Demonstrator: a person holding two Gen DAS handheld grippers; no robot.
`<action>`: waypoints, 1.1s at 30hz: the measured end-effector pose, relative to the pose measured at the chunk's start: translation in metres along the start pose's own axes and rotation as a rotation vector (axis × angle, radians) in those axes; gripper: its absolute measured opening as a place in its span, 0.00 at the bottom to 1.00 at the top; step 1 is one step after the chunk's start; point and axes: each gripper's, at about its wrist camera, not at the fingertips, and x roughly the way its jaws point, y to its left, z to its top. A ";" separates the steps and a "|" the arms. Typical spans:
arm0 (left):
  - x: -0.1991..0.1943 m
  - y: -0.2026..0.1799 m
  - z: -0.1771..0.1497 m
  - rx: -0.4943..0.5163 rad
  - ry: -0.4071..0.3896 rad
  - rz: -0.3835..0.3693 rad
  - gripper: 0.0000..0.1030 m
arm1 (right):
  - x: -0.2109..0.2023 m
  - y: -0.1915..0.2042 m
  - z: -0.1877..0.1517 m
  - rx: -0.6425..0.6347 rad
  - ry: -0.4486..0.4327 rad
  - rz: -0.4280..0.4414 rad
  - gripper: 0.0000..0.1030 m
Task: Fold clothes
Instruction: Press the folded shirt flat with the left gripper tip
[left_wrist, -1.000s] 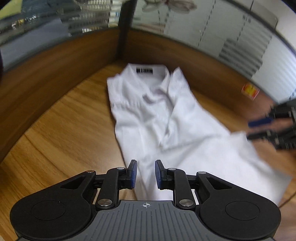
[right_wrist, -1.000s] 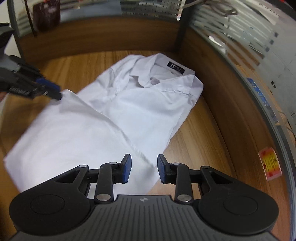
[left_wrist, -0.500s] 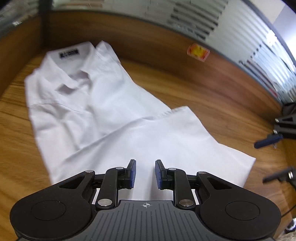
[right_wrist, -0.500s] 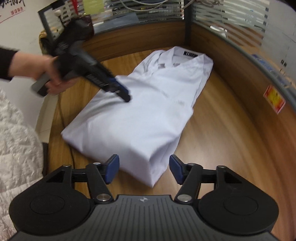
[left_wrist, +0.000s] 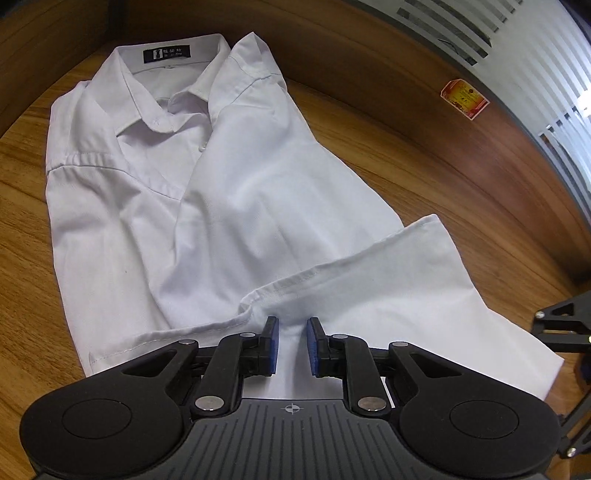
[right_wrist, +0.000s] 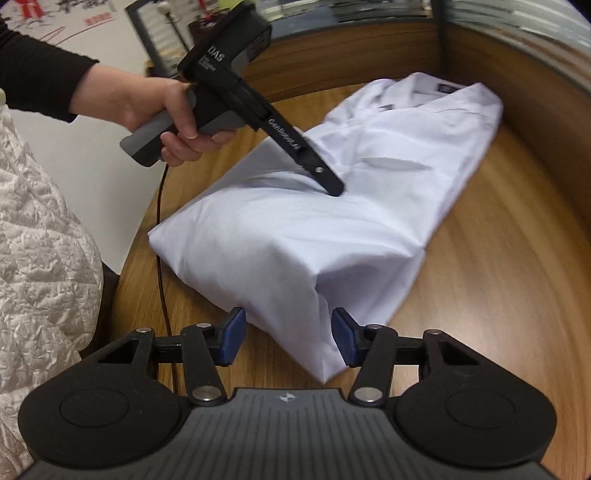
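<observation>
We count one white collared shirt (left_wrist: 207, 206) on the wooden surface (left_wrist: 424, 173), two claws, left (left_wrist: 291, 345) and right (right_wrist: 288, 341), one hand (right_wrist: 162, 110), one red-and-gold sticker (left_wrist: 464, 98) and one black cable (right_wrist: 159, 236).

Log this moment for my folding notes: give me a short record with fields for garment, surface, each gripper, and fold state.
garment: white shirt, collar at the far end, dark neck label
surface: wooden table
left gripper: jaws closing, narrow gap, low over the folded-up hem, pads not pressing cloth
right gripper: jaws closing, shirt's near corner between them, not yet pinched
left hand: holds the left gripper's handle
fold state: bottom part folded up over the body; collar end flat
</observation>
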 end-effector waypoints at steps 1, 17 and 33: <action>0.000 0.000 0.000 -0.003 0.000 0.001 0.19 | 0.004 -0.002 0.001 -0.017 -0.008 0.028 0.55; 0.004 -0.005 -0.003 0.077 -0.026 0.060 0.15 | 0.026 0.003 -0.023 -0.043 0.101 0.188 0.21; -0.088 -0.024 -0.029 0.074 -0.267 0.047 0.37 | -0.012 0.059 -0.023 0.117 0.074 -0.319 0.32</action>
